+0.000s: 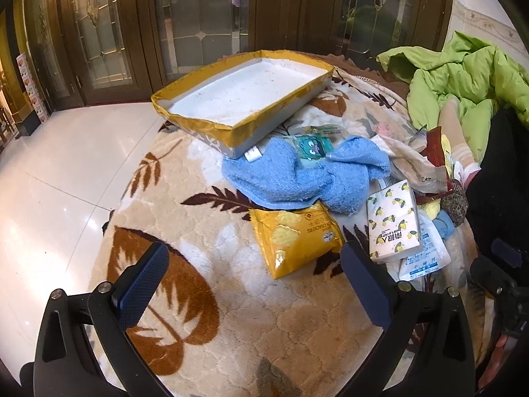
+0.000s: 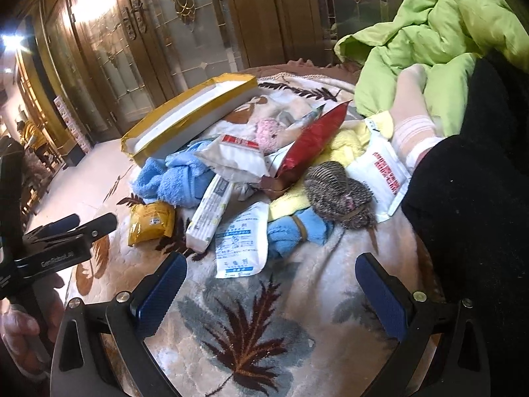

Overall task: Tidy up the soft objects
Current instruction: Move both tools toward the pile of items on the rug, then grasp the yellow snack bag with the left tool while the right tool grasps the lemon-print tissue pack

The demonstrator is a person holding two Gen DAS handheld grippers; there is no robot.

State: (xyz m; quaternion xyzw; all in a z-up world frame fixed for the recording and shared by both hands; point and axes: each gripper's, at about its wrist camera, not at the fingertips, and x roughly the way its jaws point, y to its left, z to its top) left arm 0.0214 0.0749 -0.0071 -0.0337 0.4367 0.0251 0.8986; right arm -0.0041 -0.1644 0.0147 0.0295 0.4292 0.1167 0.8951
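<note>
Soft items lie heaped on a leaf-patterned blanket [image 1: 231, 314]. In the left wrist view a blue towel [image 1: 297, 182] lies beside a white tray with a yellow rim [image 1: 185, 122]. A yellow cracker pack [image 1: 294, 238] and a lemon-print tissue pack [image 1: 393, 221] sit just ahead of my left gripper [image 1: 256, 284], which is open and holds nothing. My right gripper [image 2: 271, 297] is open too, short of a white sachet [image 2: 241, 241], a rolled blue cloth [image 2: 294, 230] and a brown knitted bundle [image 2: 340, 192]. A red foil bag [image 2: 310, 142] and a pink fluffy item [image 2: 269, 132] lie further back.
A green padded jacket [image 2: 429, 49] is bunched at the back right. A person's black-clad leg [image 2: 479, 182] and socked foot [image 2: 413, 122] rest along the right side. Glossy floor [image 1: 66, 182] drops off left of the blanket. Wooden glass-panelled doors [image 1: 198, 16] stand behind.
</note>
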